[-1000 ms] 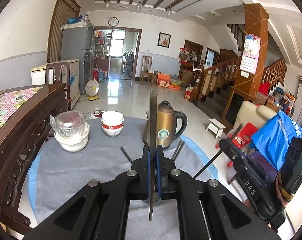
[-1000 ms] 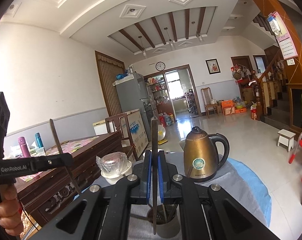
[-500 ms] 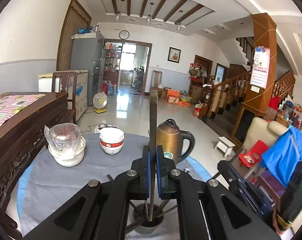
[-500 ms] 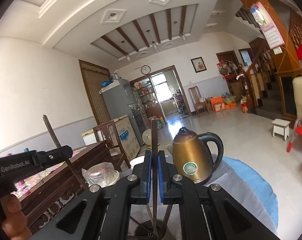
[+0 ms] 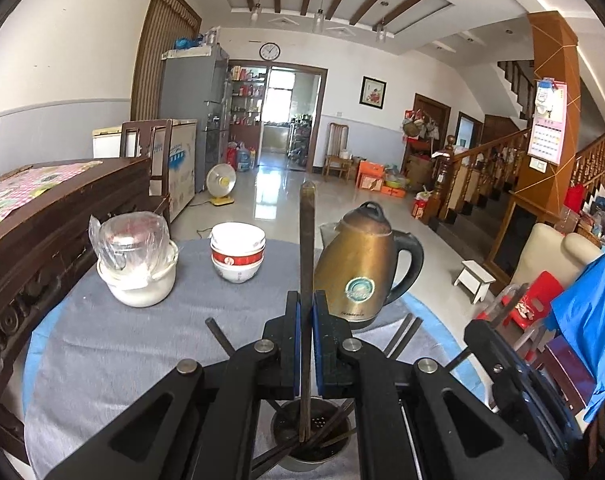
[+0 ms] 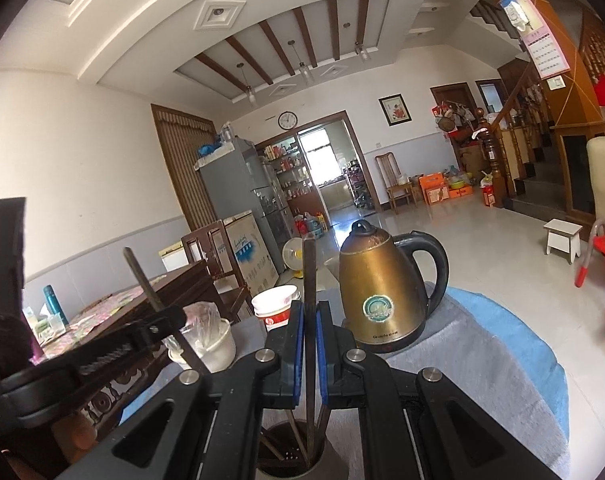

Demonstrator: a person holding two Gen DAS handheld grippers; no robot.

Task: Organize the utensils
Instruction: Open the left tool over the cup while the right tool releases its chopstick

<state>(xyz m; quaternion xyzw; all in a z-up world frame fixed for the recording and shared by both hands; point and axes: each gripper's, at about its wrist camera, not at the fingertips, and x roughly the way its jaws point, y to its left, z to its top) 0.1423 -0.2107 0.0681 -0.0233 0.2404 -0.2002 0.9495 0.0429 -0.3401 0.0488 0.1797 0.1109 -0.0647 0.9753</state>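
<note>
We hold one chopstick in each gripper. Left fingers (image 5: 293,344) pinch a dark chopstick (image 5: 305,248), long axis upright; its lower tip sits just below the fingers, inside the holder (image 5: 286,432). Right fingers (image 6: 294,348) pinch a second chopstick (image 6: 309,272), also upright, tip down in the same holder (image 6: 278,466).

Key relation: the holder lies straight beneath both pairs of fingers, other chopsticks already leaning in it. Both sticks are lined up with its mouth; neither hand looks clearly nearer. We judge a release would drop each in.

Left view shows the holder's perforated floor and the stick tip above it. Right view shows the left gripper (image 6: 158,320) from the side, its stick tilted; kettle (image 6: 382,288) ahead on the surface.
</note>
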